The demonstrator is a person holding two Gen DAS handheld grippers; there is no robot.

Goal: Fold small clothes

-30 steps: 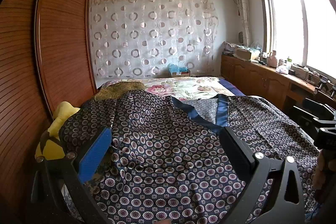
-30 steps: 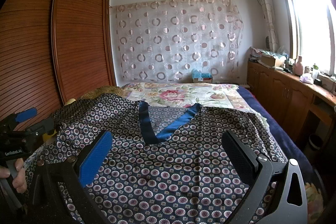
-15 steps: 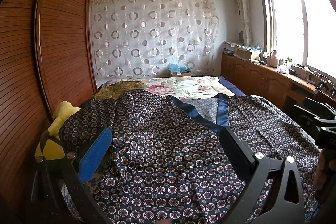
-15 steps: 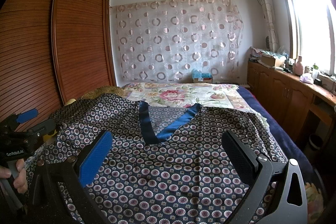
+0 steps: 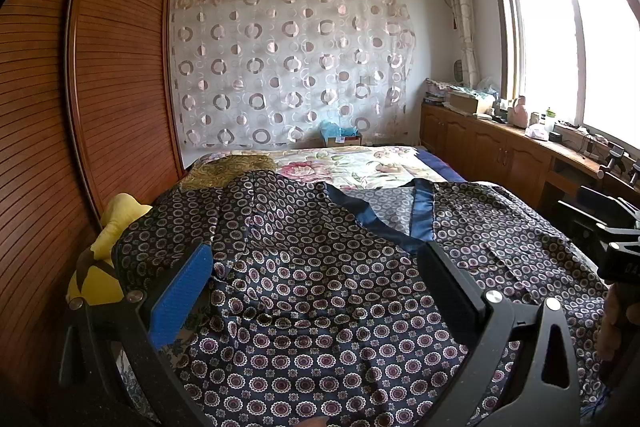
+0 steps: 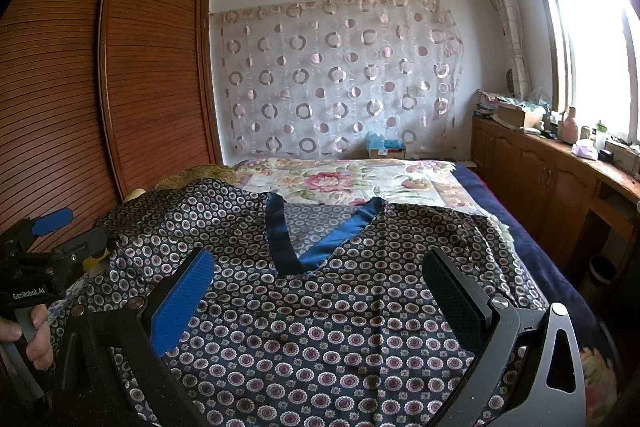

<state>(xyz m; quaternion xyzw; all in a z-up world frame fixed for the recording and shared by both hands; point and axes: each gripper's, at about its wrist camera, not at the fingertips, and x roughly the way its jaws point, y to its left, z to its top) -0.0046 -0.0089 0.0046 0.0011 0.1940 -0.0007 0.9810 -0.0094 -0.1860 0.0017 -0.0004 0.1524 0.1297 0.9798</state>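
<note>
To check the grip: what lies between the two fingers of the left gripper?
Only the patterned garment, spread flat; the open left gripper holds nothing, as the left wrist view shows.

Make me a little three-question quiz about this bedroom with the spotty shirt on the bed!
1. True or false: the left tool is shut on the dark navy circle-patterned silky shirt.
2. What colour is the shirt's V-shaped neck band? A red, B blue, C white.
3. Fill in: the shirt lies spread on the flower-print ____.

Key:
1. False. Both the left tool and the right tool are open above the shirt, holding nothing.
2. B.
3. Bedspread.
</note>
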